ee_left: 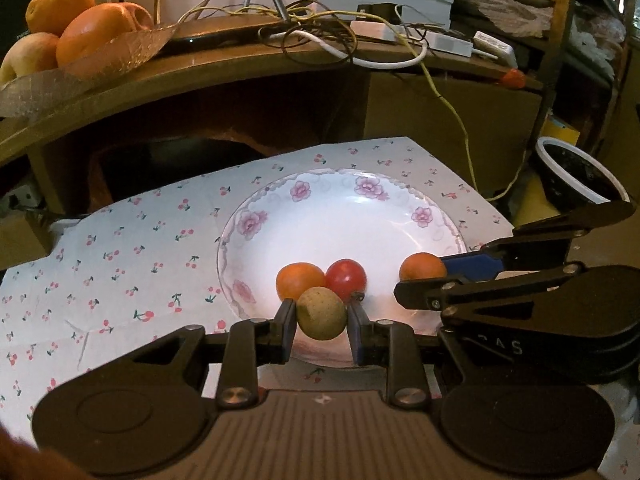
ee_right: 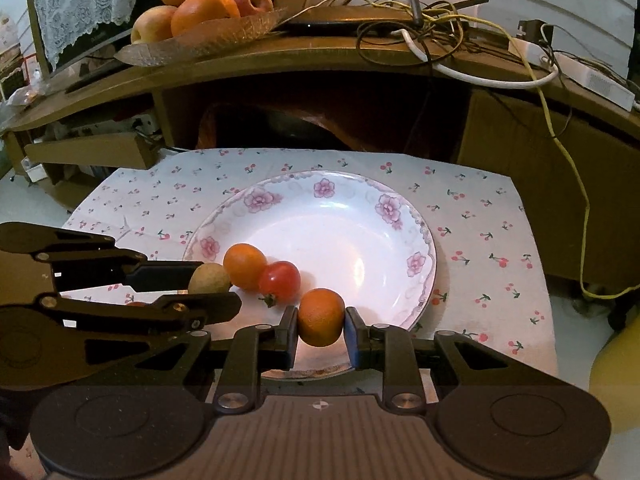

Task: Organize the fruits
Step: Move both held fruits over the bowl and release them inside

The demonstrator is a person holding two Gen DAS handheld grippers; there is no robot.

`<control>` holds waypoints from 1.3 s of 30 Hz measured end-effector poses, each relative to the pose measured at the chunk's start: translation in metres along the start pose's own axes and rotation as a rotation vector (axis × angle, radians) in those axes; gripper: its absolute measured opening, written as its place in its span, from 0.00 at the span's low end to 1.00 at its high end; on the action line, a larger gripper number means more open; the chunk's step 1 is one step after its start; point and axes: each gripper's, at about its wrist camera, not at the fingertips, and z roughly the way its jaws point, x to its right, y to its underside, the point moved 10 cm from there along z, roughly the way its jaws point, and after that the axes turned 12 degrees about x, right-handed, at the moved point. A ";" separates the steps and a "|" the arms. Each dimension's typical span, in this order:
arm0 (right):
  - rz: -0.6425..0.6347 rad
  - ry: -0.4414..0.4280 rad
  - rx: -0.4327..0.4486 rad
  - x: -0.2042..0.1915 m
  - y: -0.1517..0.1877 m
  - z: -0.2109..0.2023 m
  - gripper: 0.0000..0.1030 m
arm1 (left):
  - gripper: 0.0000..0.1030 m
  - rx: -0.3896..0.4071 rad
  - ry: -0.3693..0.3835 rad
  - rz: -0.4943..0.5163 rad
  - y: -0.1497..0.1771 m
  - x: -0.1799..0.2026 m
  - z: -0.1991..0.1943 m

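Note:
A white plate with pink flowers [ee_left: 344,216] [ee_right: 340,232] lies on a cherry-print cloth [ee_left: 132,248] [ee_right: 480,216]. My left gripper [ee_left: 321,320] [ee_right: 200,284] is shut on a small tan-green fruit [ee_left: 321,313] [ee_right: 209,278] over the plate's near rim. My right gripper [ee_right: 321,320] [ee_left: 432,272] is shut on a small orange fruit [ee_right: 321,316] [ee_left: 422,266] over the plate's near edge. On the plate between them lie another small orange fruit [ee_left: 300,280] [ee_right: 244,266] and a red tomato [ee_left: 346,278] [ee_right: 279,282], touching each other.
A curved wooden shelf [ee_left: 240,68] [ee_right: 280,60] stands behind the cloth. It carries a glass dish of large oranges and apples [ee_left: 80,36] [ee_right: 200,12] and a tangle of cables [ee_left: 320,28] [ee_right: 440,20]. A white-rimmed dark pot [ee_left: 576,176] stands to the right.

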 end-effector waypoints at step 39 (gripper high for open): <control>0.022 -0.014 0.065 -0.010 -0.011 -0.021 0.34 | 0.36 0.047 -0.015 -0.016 -0.014 -0.020 -0.040</control>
